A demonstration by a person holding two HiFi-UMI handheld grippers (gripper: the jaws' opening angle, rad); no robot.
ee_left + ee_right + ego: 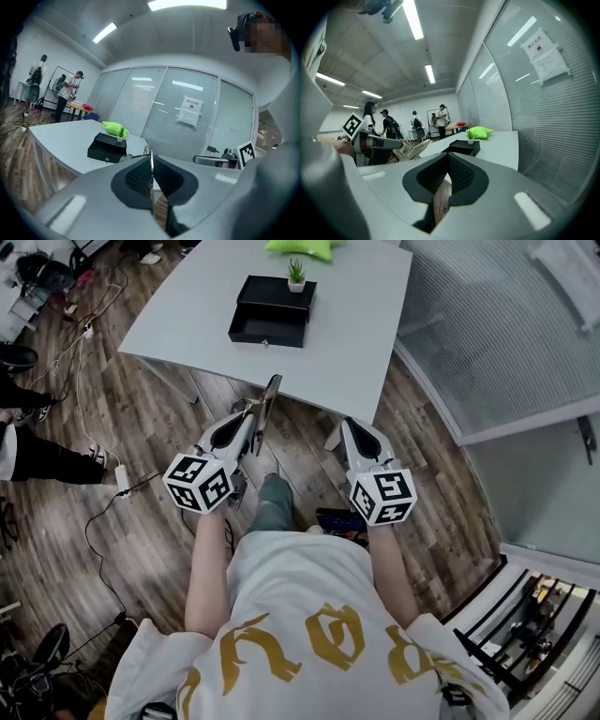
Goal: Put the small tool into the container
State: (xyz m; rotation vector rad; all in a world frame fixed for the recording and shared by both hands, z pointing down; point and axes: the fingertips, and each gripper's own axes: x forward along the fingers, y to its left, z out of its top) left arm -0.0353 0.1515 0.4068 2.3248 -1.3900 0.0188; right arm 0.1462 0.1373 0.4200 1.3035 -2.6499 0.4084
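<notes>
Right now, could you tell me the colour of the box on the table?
The box is black, clearest in head view.

Ahead, on the pale grey tabletop (356, 324), toward its left front: a black rectangular drawer box (272, 315). On the box's back right corner, a small potted green plant (296, 276); behind that, at the far edge, a lime-green cushion (302, 247). Before the table, side by side and apart, left gripper (251, 411) and right gripper (345, 426). Between the left jaws, a thin flat metal tool (271, 395), pointing toward the box. Right of the table, a glass partition wall (506, 324).
</notes>
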